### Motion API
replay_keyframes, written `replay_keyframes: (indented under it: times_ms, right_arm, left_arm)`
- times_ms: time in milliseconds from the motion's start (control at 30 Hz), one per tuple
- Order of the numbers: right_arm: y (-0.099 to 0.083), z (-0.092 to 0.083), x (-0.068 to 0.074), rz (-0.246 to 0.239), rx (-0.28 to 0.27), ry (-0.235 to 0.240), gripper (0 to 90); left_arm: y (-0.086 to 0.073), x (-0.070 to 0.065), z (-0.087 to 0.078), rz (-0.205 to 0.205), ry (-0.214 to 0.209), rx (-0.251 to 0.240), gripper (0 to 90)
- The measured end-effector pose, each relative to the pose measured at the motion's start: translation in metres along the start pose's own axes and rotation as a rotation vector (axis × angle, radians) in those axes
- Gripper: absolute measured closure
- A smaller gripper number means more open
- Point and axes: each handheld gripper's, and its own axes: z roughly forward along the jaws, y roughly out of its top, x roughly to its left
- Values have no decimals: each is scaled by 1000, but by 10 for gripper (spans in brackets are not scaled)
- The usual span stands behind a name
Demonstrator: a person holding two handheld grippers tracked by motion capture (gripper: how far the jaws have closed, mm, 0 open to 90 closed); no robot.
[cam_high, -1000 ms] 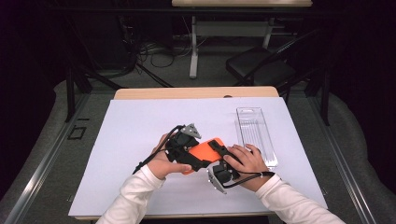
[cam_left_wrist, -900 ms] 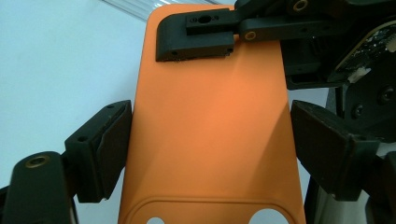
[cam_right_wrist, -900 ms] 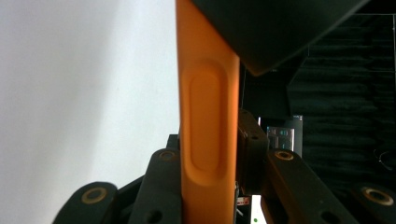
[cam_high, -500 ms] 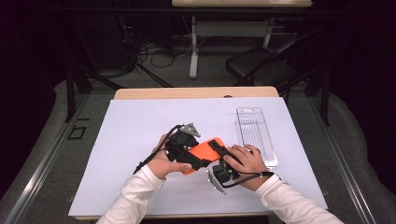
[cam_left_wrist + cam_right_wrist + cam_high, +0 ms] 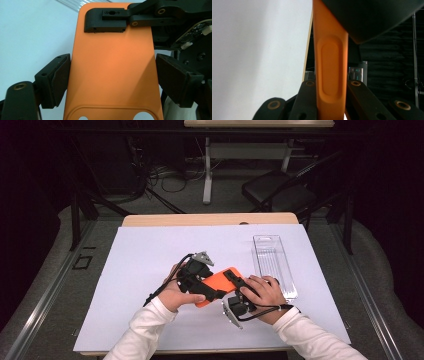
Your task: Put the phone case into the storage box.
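An orange phone case (image 5: 226,281) is held level just above the white sheet, between both hands. My left gripper (image 5: 214,286) spans its width; in the left gripper view both pads (image 5: 62,72) press the long edges of the case (image 5: 112,50), so it is shut on it. My right gripper (image 5: 239,284) comes from the near right and pinches the case's far end, where one of its fingers (image 5: 105,20) lies on the orange face. Its jaws have just closed further and now clamp the thin edge of the case (image 5: 332,65) at the right gripper (image 5: 331,100).
A clear plastic tray (image 5: 272,262) lies on the white sheet (image 5: 150,250) just right of the hands. The wooden table edge (image 5: 210,219) runs along the back. A dark chair (image 5: 280,195) and cables sit on the floor beyond.
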Motion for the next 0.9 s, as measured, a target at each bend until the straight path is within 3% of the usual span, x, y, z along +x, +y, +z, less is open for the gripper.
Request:
replay_keyframes:
  times_ms: [100, 167, 900]
  right_arm:
    - [0, 0, 0, 3, 0, -8, 866]
    - [0, -1, -1, 8, -1, -14, 875]
    - [-2, -3, -4, 35, 3, -15, 879]
  left_arm:
    - [0, 0, -1, -7, 0, 1, 160]
    - [0, 1, -1, -16, -21, -16, 160]
    - [0, 1, -2, -13, -24, -36, 152]
